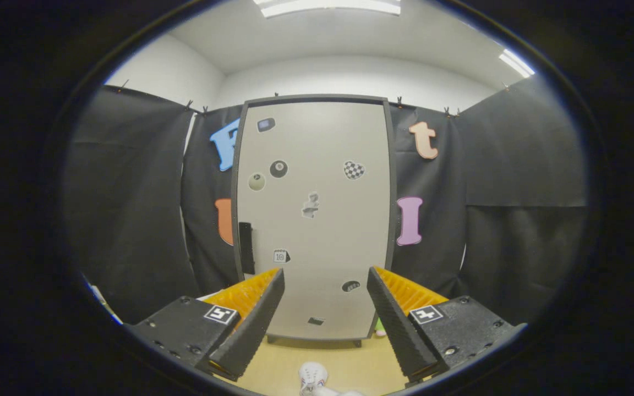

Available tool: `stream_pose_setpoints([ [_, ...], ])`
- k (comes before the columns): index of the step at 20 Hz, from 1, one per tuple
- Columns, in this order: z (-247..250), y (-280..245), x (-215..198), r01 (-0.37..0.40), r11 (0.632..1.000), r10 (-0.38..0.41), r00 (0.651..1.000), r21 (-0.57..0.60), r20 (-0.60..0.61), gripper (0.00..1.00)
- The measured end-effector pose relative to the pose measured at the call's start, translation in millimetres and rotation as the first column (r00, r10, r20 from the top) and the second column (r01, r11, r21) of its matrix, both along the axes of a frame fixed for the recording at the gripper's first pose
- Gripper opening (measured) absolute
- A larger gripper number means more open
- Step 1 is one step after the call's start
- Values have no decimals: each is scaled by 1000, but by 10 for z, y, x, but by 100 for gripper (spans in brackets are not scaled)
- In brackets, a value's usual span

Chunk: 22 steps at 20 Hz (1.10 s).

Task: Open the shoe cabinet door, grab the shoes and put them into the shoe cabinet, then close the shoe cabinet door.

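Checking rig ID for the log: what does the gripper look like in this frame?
The gripper has two wedge-shaped fingers with ribbed inner faces. Each sits on a dark block with visible screws and a small square black-and-white tag on top. No cables or sleeve in view.

Beyond the open gripper [325, 294], the cabinet door [322, 231] looks smooth and matt, with flat stickers [278, 168] on it and a dark matt frame. The fingers [251, 324] show ribbed, rough inner faces. The floor [350, 360] below them looks like smooth pale wood.
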State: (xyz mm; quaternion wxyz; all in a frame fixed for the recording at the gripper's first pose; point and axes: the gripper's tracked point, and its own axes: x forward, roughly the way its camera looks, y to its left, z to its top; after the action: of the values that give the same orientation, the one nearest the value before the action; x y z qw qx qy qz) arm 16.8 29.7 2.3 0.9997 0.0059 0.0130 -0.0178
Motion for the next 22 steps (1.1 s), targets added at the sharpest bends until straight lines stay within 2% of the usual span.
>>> stream_pose_setpoints([
  [3, -56, 168, 208, 9, 1000, -9, 1000, 4, -3, 99],
  [6, -167, 475, 504, -13, 1000, 14, 999, 24, -30, 99],
  [15, -166, 1377, 1579, -55, 998, 55, 998, -8, -17, 99],
  [19, -313, 1643, 1987, -78, 997, 79, 995, 21, -61, 99],
  [22, -425, 1675, 2203, -66, 997, 69, 994, 30, -89, 99],
])
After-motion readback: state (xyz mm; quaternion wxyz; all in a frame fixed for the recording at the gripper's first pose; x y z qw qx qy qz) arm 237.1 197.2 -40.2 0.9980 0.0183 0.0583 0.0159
